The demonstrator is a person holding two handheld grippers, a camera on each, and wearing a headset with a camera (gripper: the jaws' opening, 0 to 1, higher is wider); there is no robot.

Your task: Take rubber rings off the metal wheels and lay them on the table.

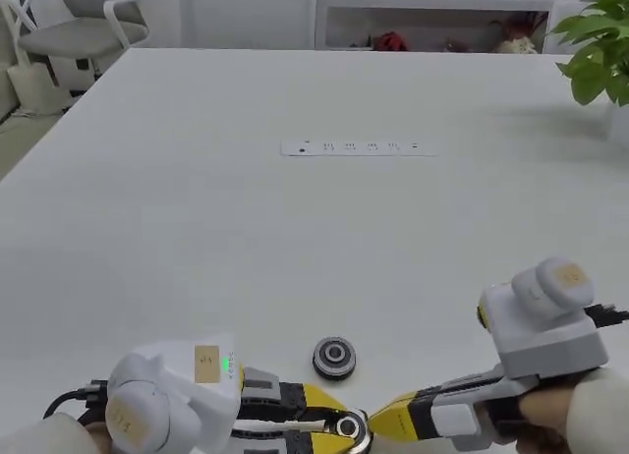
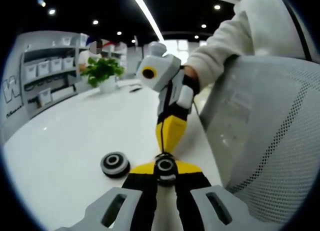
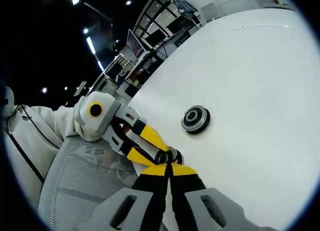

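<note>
At the near edge of the table (image 1: 295,228), the left gripper (image 1: 339,425) comes in from the left. Its yellow-tipped jaws are clamped on either side of 1 small metal wheel (image 2: 165,170), which is held just above the tabletop or on it; I cannot tell which. A little further out, a 2nd wheel (image 1: 334,358) lies flat on the table by itself, near the held wheel and touched by neither gripper. It has a dark rubber ring (image 2: 104,163) around its outside.

The right gripper (image 1: 375,418) points in from the right. Its jaws are pressed together and its tips meet the rim of the held wheel. It is too small to tell whether any rubber is nipped between them.

The wheels look dense, stiff and smooth, so a firm grip across the metal faces should hold 1 steady. The ring looks soft and stretchy. I would take hold at its outer lip and peel it sideways, because a shallow pinch could slip off.
</note>
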